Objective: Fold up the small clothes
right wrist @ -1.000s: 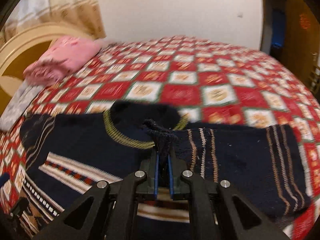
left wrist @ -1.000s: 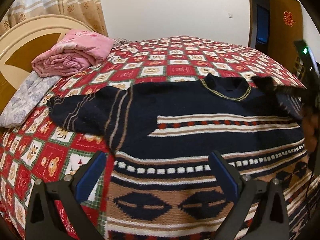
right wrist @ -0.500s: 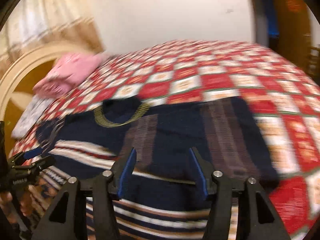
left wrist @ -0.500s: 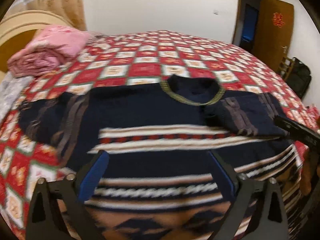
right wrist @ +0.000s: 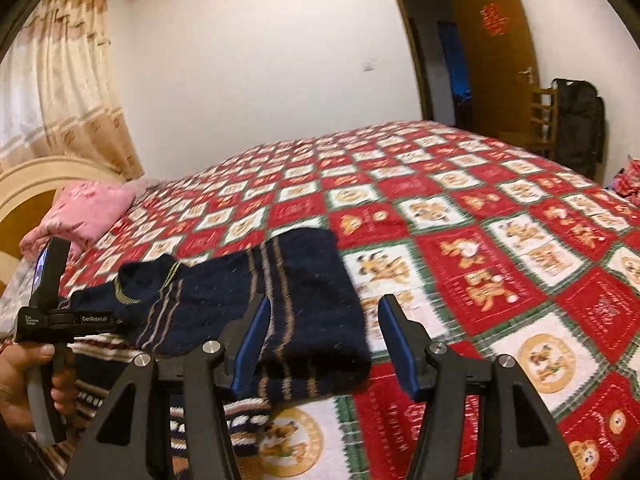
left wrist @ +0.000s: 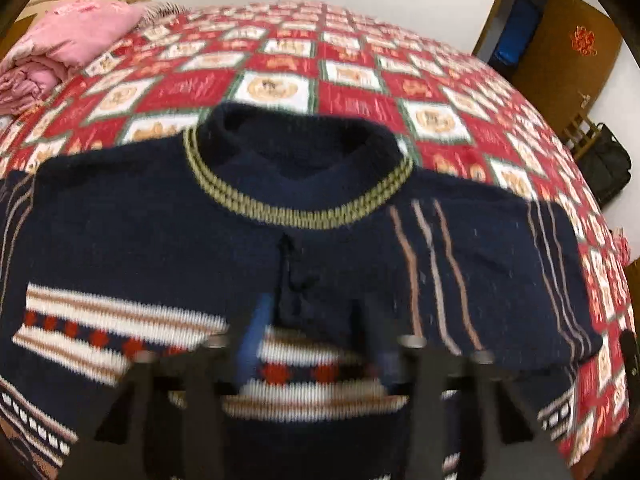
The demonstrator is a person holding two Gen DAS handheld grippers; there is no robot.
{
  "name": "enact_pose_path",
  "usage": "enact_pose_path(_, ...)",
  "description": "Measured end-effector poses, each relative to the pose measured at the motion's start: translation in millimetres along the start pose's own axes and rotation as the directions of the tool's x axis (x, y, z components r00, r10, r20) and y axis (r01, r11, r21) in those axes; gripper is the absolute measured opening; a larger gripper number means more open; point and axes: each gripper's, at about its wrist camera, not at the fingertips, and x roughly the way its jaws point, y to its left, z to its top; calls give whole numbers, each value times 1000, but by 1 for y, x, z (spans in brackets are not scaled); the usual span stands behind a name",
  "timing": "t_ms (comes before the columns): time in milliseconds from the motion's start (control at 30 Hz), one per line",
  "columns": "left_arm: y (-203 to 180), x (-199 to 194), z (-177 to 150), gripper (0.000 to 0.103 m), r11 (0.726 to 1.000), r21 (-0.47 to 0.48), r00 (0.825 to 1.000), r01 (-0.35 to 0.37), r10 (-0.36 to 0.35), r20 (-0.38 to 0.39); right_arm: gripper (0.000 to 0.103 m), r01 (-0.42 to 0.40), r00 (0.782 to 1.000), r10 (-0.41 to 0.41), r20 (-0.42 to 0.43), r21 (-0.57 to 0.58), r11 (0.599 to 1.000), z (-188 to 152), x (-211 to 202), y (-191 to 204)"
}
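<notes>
The sweater (left wrist: 140,232) lay flat, front up, on the bedspread (left wrist: 360,92) at the near edge of the bed. It was navy, with a yellow-striped collar (left wrist: 296,216) and bands of white, tan and red across the chest. One sleeve (left wrist: 480,264) was folded in across the chest, and its cuff reached the middle of the body just under the collar. The other sleeve ran off the left edge of the left wrist view.

The left gripper (left wrist: 308,320) pointed down at that cuff. Its fingers were smeared by blur, with the cuff lying between them. The jaws had closed together, but whether they pinched any cloth could not be told. From the right wrist view a hand (right wrist: 24,376) held this gripper's handle at the sweater's left side.

The right gripper (right wrist: 324,344) was off to the sweater's right with its jaws apart and nothing between the pads. Its left finger stood in front of the folded sleeve, and its right finger stood over bare bedspread.

A pink quilt (left wrist: 80,36) sat folded at the far left of the bed beside the cream headboard (right wrist: 28,176), with a curtain (right wrist: 60,92) above. Across the room were a brown door (right wrist: 496,52), a wooden chair (right wrist: 544,116) and a black bag (right wrist: 580,124).
</notes>
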Motion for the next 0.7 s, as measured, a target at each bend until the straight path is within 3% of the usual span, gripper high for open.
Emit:
enact_pose_path(100,4,-3,5,10,999,-37,1000,15,-15,-13,59,4,1000,-4,10,4,1000,1,-1,-4)
enact_pose_path(400,33,-57,14,10,1000,-17,993,-2,4,120,60,-13,1000,12,6,20,1000,-2,0,-8)
enact_pose_path(533,61,-60,17,10,998,-39,989,-56,61,137,61,-76,997,76,-13,-2,997,-5,0,1)
enact_pose_path(700,86,-52,14,10,993,-70,986,-94,102,130,72,-200,979,197,-57,-59,978,-11,0,21)
